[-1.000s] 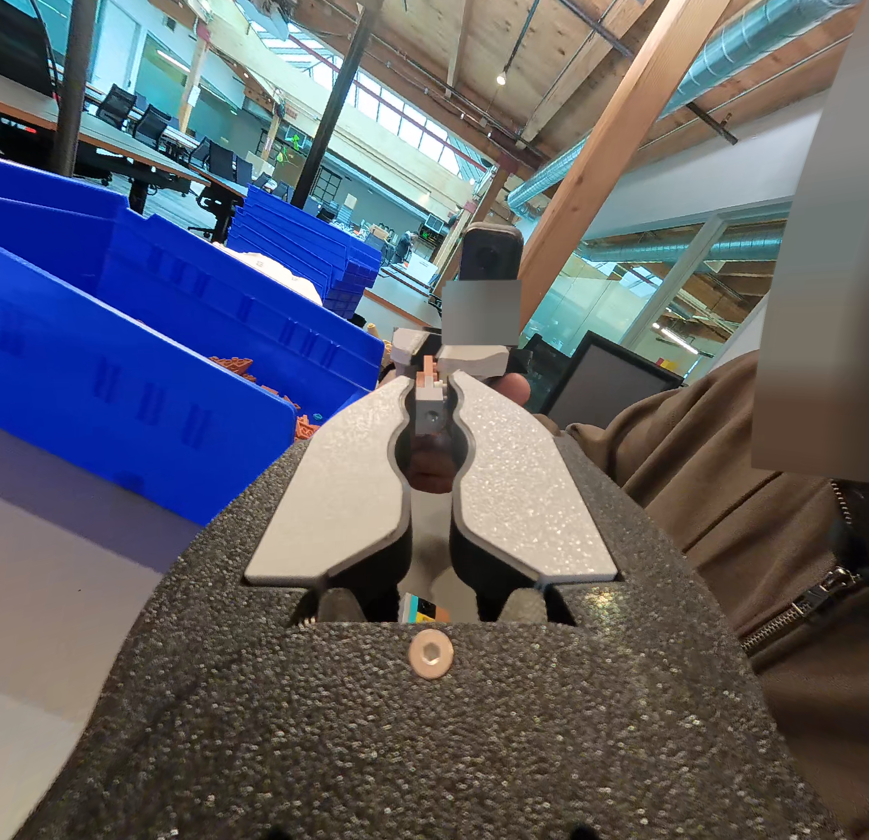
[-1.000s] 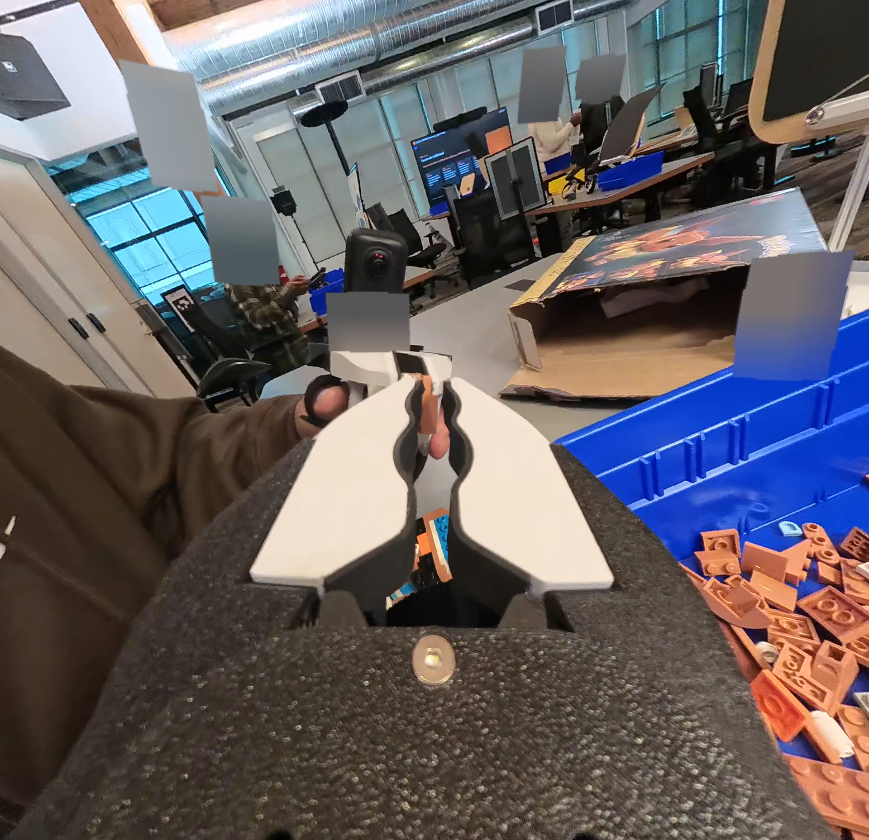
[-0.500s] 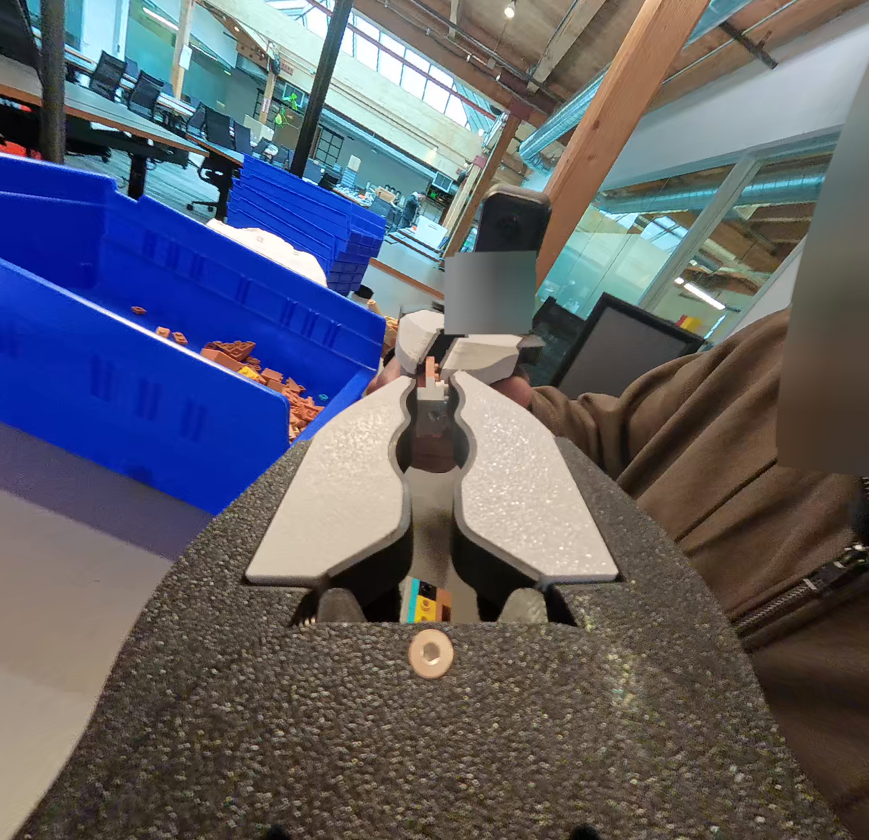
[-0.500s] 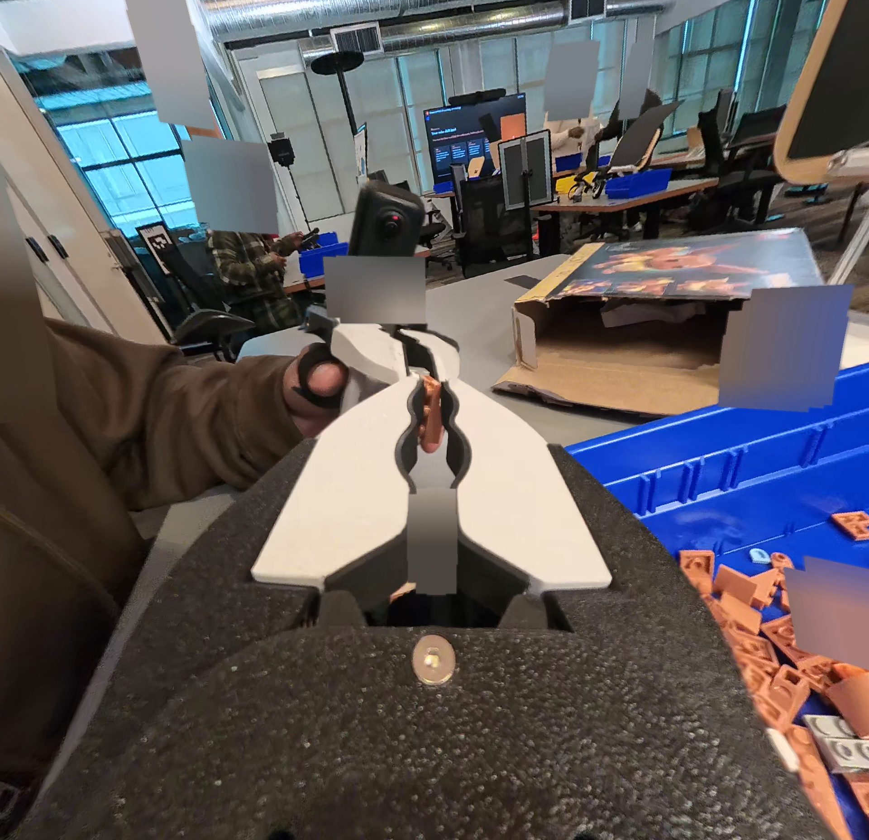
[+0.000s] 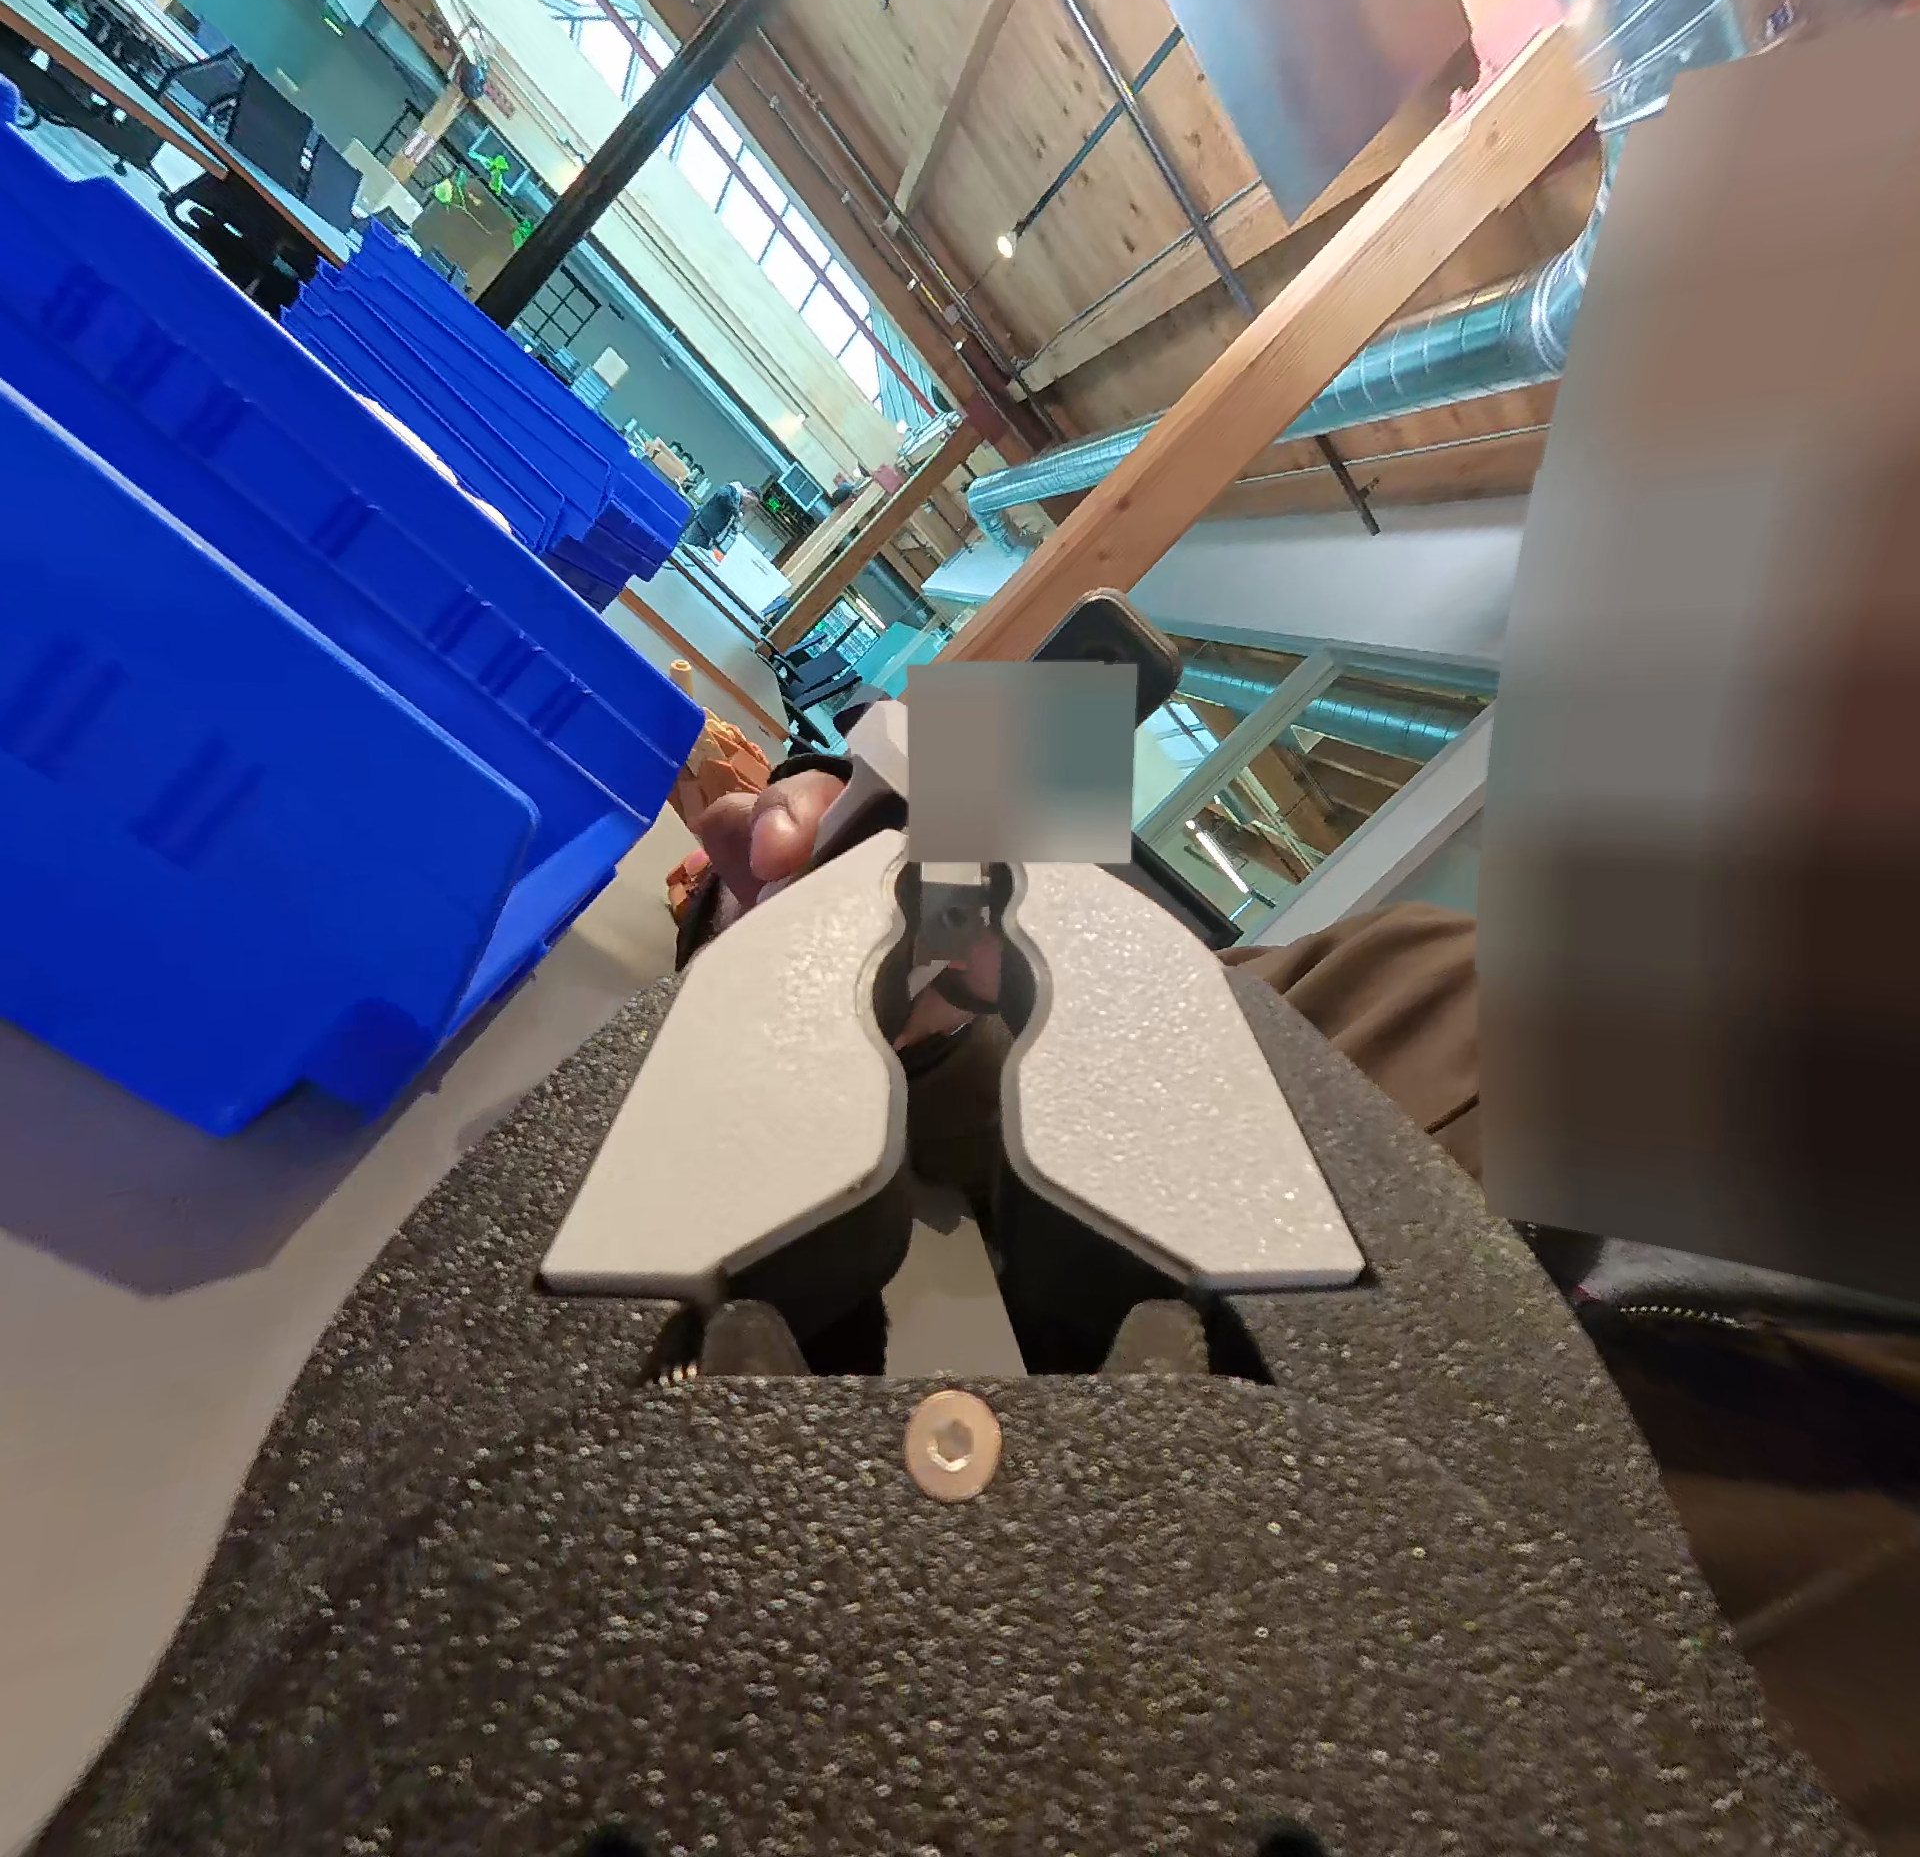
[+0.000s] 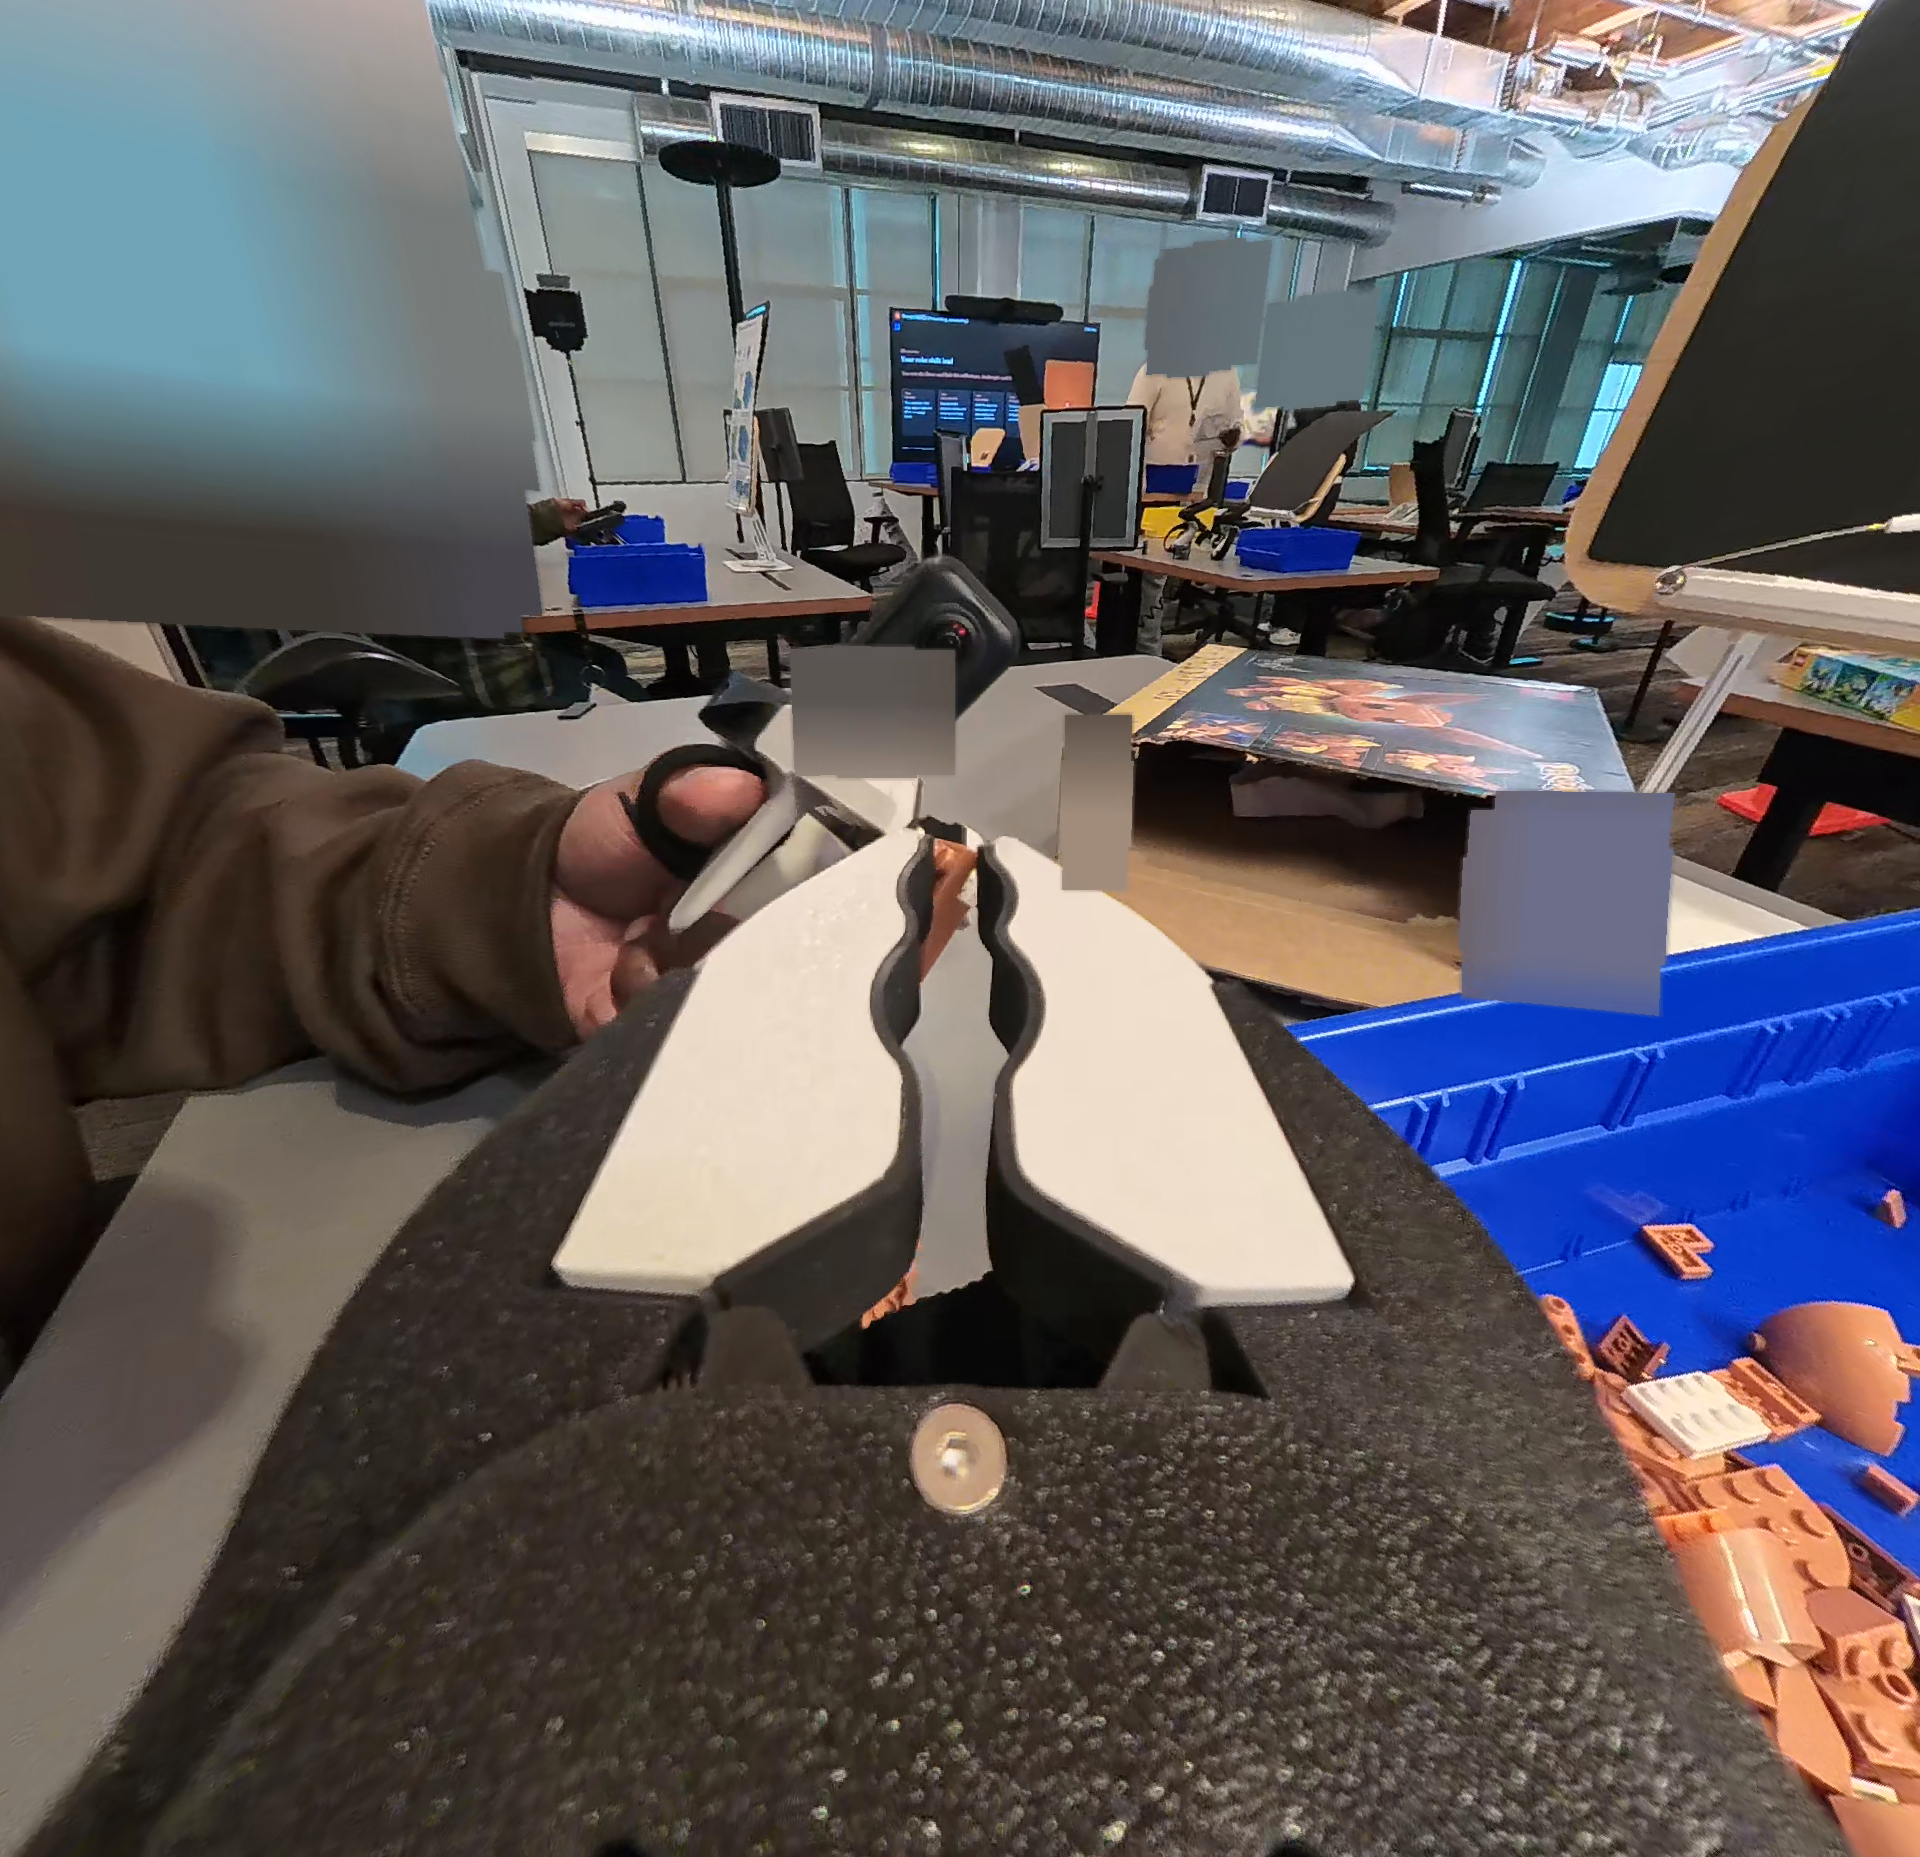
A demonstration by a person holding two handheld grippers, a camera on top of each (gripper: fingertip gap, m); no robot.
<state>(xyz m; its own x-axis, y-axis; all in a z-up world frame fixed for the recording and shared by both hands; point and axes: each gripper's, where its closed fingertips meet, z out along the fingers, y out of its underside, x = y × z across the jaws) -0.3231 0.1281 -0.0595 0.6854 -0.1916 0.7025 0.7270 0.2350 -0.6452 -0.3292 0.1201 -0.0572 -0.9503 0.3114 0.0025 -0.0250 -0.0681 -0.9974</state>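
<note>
My left gripper (image 5: 954, 877) is shut on a small grey brick piece (image 5: 951, 922) with a round hole, held above the table. My right gripper (image 6: 951, 851) is shut on a small orange-brown brick (image 6: 948, 898). The two grippers face each other tip to tip, and the held pieces meet at the tips. The contact itself is partly hidden by a blurred patch. In the right wrist view a hand (image 6: 613, 872) in a brown sleeve holds the opposite gripper. In the left wrist view a thumb (image 5: 774, 831) shows beside the opposite gripper.
A blue bin (image 5: 260, 820) stands on the grey table (image 5: 156, 1340) to the left, with stacked blue bins (image 5: 499, 425) behind. In the right wrist view a blue bin (image 6: 1662, 1080) holds several orange-brown bricks (image 6: 1766, 1495). An open cardboard box (image 6: 1299, 903) lies beyond.
The left wrist view has tilted up and rolled, and the bin's inside is now out of sight. The right wrist view has dropped and swung toward the bin. Both grippers stay shut, tip to tip.
</note>
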